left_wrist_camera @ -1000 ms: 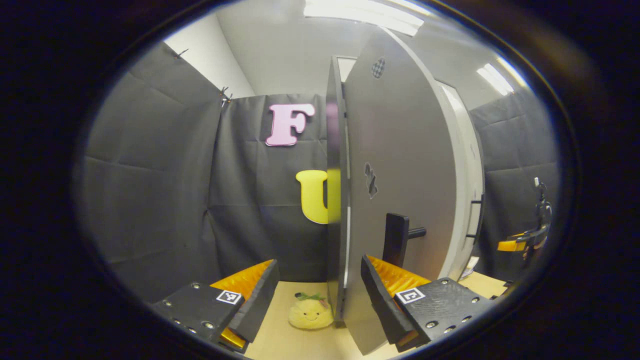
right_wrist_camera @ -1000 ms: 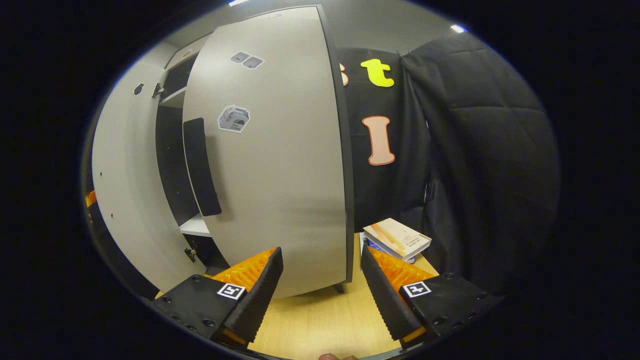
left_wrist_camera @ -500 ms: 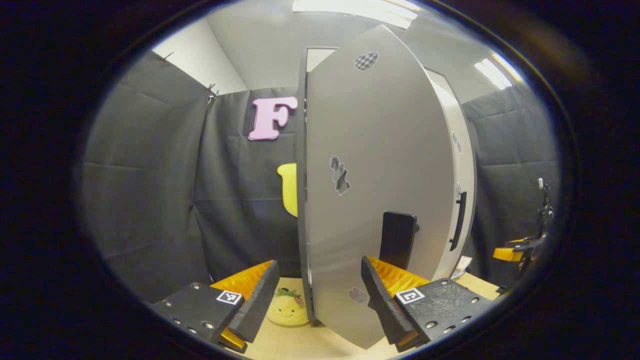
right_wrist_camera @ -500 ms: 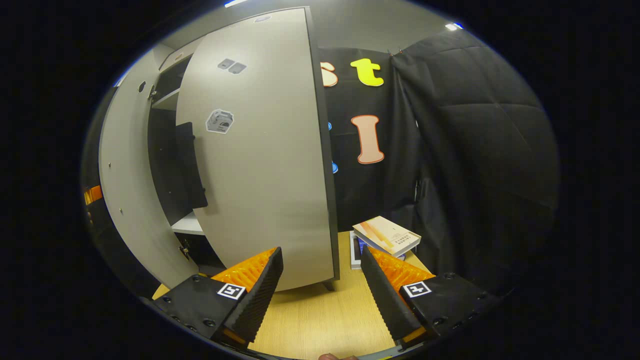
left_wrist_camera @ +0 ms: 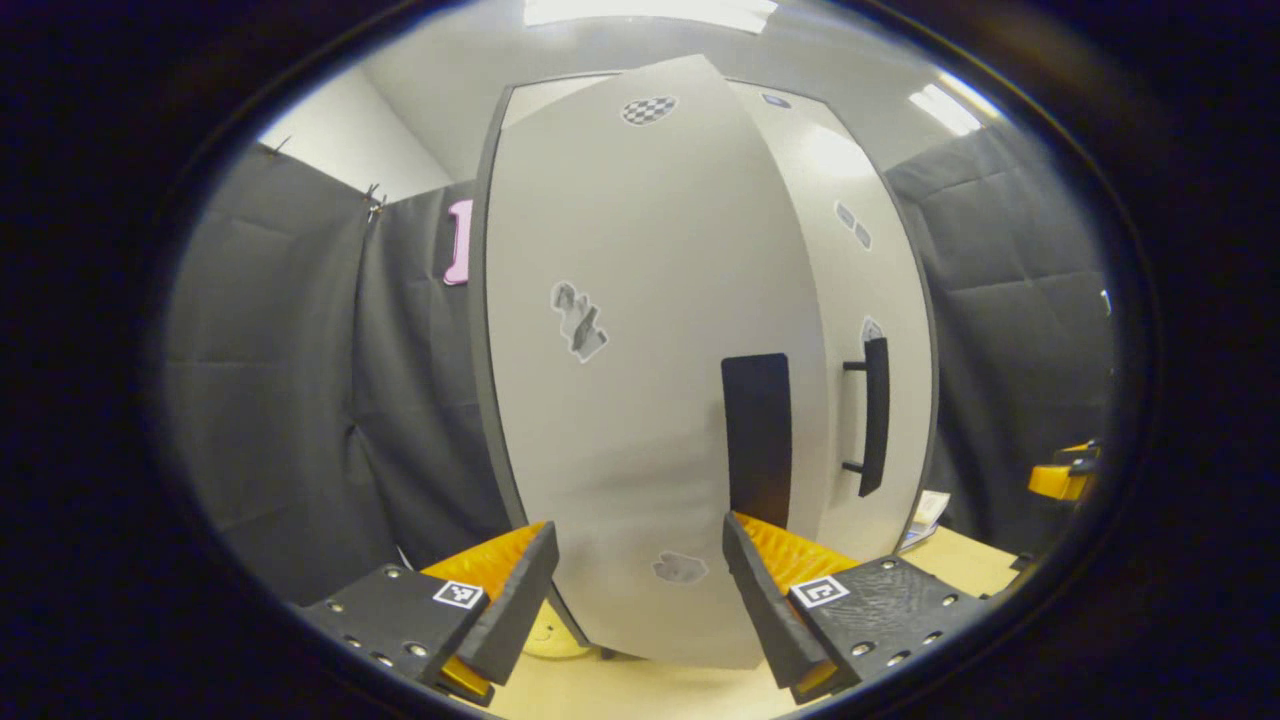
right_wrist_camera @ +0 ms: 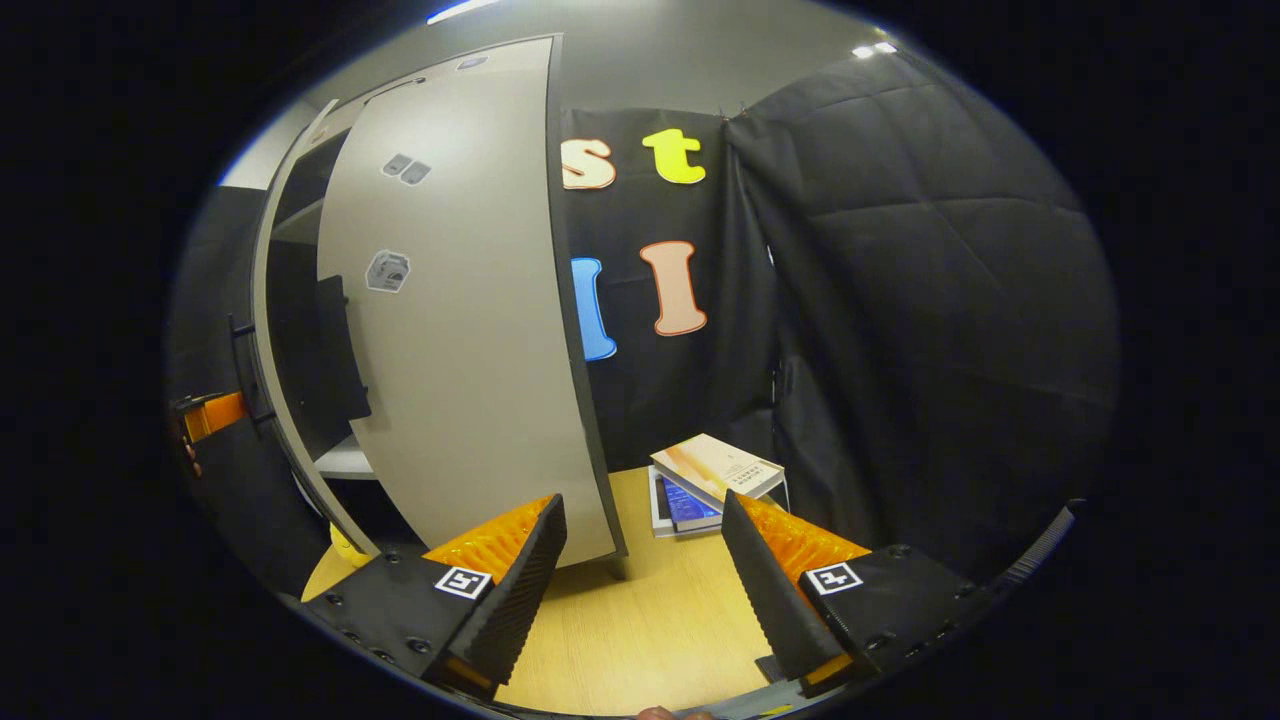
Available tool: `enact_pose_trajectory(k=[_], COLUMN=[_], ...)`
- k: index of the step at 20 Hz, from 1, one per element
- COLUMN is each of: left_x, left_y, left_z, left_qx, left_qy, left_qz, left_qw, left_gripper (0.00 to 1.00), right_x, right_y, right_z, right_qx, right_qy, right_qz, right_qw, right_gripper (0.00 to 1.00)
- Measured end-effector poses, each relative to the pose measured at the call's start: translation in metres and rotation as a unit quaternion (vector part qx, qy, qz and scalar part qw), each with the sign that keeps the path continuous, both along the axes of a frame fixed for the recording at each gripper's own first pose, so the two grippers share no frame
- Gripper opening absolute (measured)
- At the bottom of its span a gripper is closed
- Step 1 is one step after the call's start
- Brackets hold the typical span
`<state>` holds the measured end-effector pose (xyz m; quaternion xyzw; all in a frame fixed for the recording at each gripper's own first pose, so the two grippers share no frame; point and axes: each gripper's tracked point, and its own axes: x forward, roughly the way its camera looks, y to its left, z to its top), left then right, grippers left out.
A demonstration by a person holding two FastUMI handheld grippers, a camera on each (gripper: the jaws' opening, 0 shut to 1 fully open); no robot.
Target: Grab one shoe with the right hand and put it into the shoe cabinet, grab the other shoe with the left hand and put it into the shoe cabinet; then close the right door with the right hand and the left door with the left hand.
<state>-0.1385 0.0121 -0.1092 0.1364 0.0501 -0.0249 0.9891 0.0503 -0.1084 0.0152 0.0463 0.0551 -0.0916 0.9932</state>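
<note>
The grey shoe cabinet's left door (left_wrist_camera: 640,380) stands close in front of my left gripper (left_wrist_camera: 640,610), swung most of the way toward the cabinet. Its black handle (left_wrist_camera: 757,440) sits just above my right-hand finger. That gripper is open, with nothing held. Beside it is the right door (left_wrist_camera: 880,300) with its bar handle (left_wrist_camera: 875,415). In the right gripper view the right door (right_wrist_camera: 450,350) is ahead on the left, and a dark gap (right_wrist_camera: 300,330) with a shelf (right_wrist_camera: 345,460) separates it from the left door's edge (right_wrist_camera: 262,330). My right gripper (right_wrist_camera: 640,600) is open over the wooden floor.
A stack of books (right_wrist_camera: 715,470) lies on the wooden floor (right_wrist_camera: 650,630) right of the cabinet, near the black cloth wall. A yellow plush toy (left_wrist_camera: 550,635) sits at the cabinet's left foot. The left gripper (right_wrist_camera: 210,415) appears beyond the doors.
The left door has swung from edge-on to nearly closed in front of my left gripper. The right gripper view has shifted right, so the right door sits further left and the books nearer centre.
</note>
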Motion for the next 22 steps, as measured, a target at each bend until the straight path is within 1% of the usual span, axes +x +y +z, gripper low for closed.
enact_pose_trajectory(k=[2, 4, 6, 10, 13, 14, 16, 19, 22], left_x=[-0.008, -0.019, -0.031, -0.053, -0.071, -0.079, -0.09, -0.099, -0.106], left_y=[-0.005, -0.005, -0.002, 0.011, 0.026, 0.032, 0.043, 0.055, 0.065], left_z=[0.0, 0.002, 0.002, 0.007, 0.009, 0.005, -0.002, -0.02, -0.033], left_qx=[-0.009, -0.022, -0.04, -0.074, -0.093, -0.097, -0.099, -0.102, -0.106], left_qy=[-0.001, -0.004, -0.004, -0.027, -0.047, -0.052, -0.056, -0.049, -0.038], left_qz=[-0.016, -0.023, -0.026, -0.029, -0.014, -0.008, 0.005, 0.02, 0.032], left_qw=[1.0, 0.999, 0.999, 0.996, 0.994, 0.994, 0.993, 0.993, 0.993], left_gripper=[0.94, 0.94, 0.95, 0.94, 0.94, 0.95, 0.95, 0.94, 0.93], right_x=[-0.003, -0.005, -0.005, -0.002, 0.002, 0.004, 0.006, 0.009, 0.012], right_y=[-0.002, 0.002, 0.009, 0.029, 0.05, 0.056, 0.069, 0.09, 0.108], right_z=[-0.001, -0.003, -0.002, 0.005, 0.011, 0.014, 0.018, 0.02, 0.013], right_qx=[0.003, 0.006, 0.007, -0.001, -0.008, -0.011, -0.019, -0.028, -0.032], right_qy=[-0.004, -0.004, -0.006, -0.022, -0.035, -0.041, -0.051, -0.063, -0.059], right_qz=[-0.008, -0.008, -0.002, 0.013, 0.03, 0.034, 0.044, 0.062, 0.079], right_qw=[1.0, 1.0, 1.0, 1.0, 0.999, 0.999, 0.998, 0.996, 0.995], right_gripper=[0.98, 0.98, 0.98, 0.98, 0.98, 0.98, 0.98, 0.98, 0.98])
